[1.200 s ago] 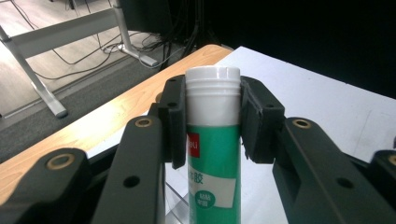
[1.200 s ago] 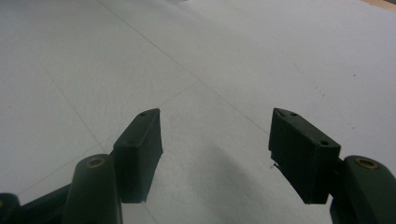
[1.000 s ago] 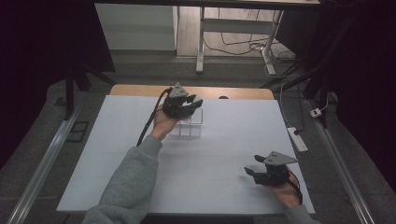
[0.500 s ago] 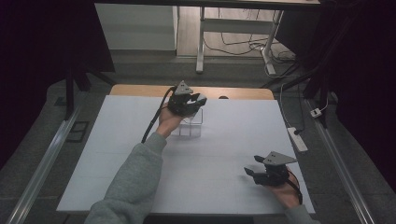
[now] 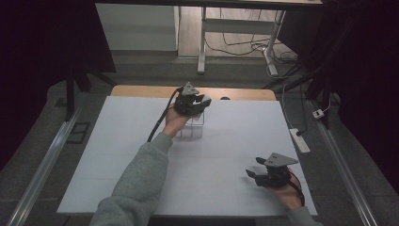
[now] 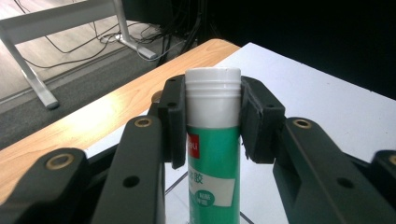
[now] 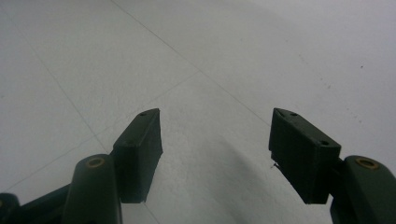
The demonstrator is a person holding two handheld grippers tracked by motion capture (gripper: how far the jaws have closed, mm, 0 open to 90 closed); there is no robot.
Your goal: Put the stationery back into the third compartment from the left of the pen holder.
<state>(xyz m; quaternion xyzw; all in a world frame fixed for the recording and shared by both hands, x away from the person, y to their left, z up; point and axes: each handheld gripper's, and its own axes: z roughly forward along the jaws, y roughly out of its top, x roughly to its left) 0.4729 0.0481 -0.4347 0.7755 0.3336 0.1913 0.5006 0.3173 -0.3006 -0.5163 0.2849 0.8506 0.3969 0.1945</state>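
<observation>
Green glue stick (image 6: 212, 154) with white cap clamped upright between left gripper (image 6: 212, 119) pads, above clear rack (image 5: 192, 126) near table (image 5: 117, 141) far edge. Right gripper (image 7: 215, 154) wide apart, empty, low over near right corner.

Our count, upper centre to lower right

We count two grippers (image 5: 201, 102) (image 5: 256, 170), one green-and-white glue stick (image 6: 213, 140), one clear rack (image 5: 192, 128) at upper centre, one white table (image 5: 117, 141), and one power strip (image 5: 300, 140) at the right.
</observation>
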